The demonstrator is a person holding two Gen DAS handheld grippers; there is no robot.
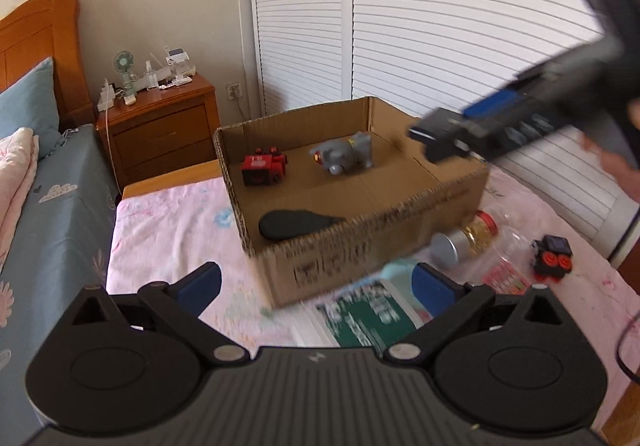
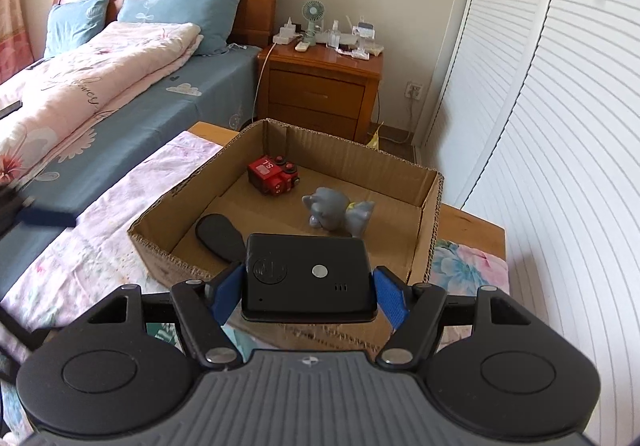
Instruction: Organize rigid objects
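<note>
Nearest the lens in the right wrist view, the right hand-held gripper (image 2: 308, 292) clamps a flat black device (image 2: 308, 278) by its two short edges, both blue pads (image 2: 390, 296) pressed against it; its top face bears a round embossed disc, a small silver button and three short slots. Beyond it, at frame centre, stands an open cardboard box (image 2: 434, 214) on a worktop covered with a pink floral cloth (image 2: 100, 230). Inside the box lie a red toy vehicle (image 2: 272, 176) toward the far wall, a grey animal figure (image 2: 336, 212) right of centre, and a flat black oval object (image 2: 218, 236) by the near left corner. In the left wrist view, the left hand-held gripper (image 1: 316, 284) stands wide open at the bottom of the frame with nothing between its pads (this view is partly motion-blurred), poised over a green-and-white printed packet (image 1: 360, 318) that lies in front of the box. Right of the packet lie a jar with a silver lid (image 1: 460, 242), a clear plastic bottle (image 1: 504, 266) and a small black toy with red wheels (image 1: 552, 256), all on the cloth outside the box. At upper right of that view the right hand-held gripper appears from the side, above the right rim of the box. Background: a bed (image 2: 120, 86) with blue pillows, a wooden nightstand (image 2: 320, 86) and white louvred doors (image 2: 560, 126)
</note>
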